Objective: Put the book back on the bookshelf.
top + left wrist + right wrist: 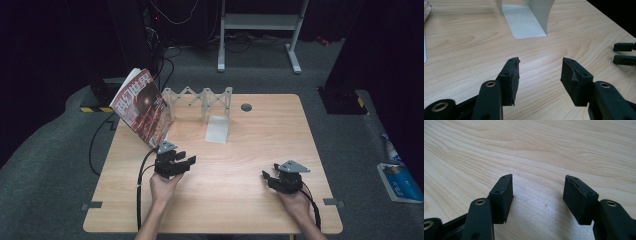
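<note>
My left gripper (186, 159) hovers low over the wooden table (240, 145), left of centre, and is open with nothing between its jaws (540, 61). Ahead of it a grey metal bookend (524, 21) stands on its flat base (217, 129). My right gripper (267, 175) rests near the front right of the table, open over bare wood (539, 177); its jaw tips (624, 53) appear at the right edge of the left gripper view. A red-covered magazine (142, 107) stands tilted at the back left.
A white folding lattice rack (200, 97) stands behind the bookend along the table's back edge. A small grey round cap (246, 107) is set in the tabletop at the back. A white frame (260, 22) and cables lie on the floor beyond.
</note>
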`<state>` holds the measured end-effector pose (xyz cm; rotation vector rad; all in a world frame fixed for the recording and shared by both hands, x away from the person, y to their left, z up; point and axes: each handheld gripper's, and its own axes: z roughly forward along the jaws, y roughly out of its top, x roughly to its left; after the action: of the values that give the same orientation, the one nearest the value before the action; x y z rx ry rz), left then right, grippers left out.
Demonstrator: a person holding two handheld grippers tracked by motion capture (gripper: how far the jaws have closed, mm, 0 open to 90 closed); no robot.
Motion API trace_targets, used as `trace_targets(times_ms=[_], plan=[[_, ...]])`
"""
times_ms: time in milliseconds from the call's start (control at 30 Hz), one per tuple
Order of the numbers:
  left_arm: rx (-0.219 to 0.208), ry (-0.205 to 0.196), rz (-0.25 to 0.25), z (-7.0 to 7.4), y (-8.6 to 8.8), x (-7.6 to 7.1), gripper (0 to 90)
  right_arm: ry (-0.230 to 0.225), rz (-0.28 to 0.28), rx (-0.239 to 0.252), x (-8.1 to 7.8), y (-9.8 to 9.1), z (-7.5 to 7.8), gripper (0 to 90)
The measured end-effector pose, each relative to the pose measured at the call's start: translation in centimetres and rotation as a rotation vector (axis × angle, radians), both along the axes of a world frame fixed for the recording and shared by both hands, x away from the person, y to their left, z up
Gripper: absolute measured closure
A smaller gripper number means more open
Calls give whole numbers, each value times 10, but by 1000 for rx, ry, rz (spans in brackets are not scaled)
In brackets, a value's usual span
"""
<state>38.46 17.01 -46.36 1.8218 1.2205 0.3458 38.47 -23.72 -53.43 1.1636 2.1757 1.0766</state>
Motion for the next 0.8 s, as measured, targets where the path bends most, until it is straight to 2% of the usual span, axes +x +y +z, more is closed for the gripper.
trace_targets(times_ms=[767,800], plan=[[32,10,21,-22,-13,7,493,2,-1,0,0,0,0,411],[48,10,22,-24,-14,8,494,0,0,0,0,0,0,411]])
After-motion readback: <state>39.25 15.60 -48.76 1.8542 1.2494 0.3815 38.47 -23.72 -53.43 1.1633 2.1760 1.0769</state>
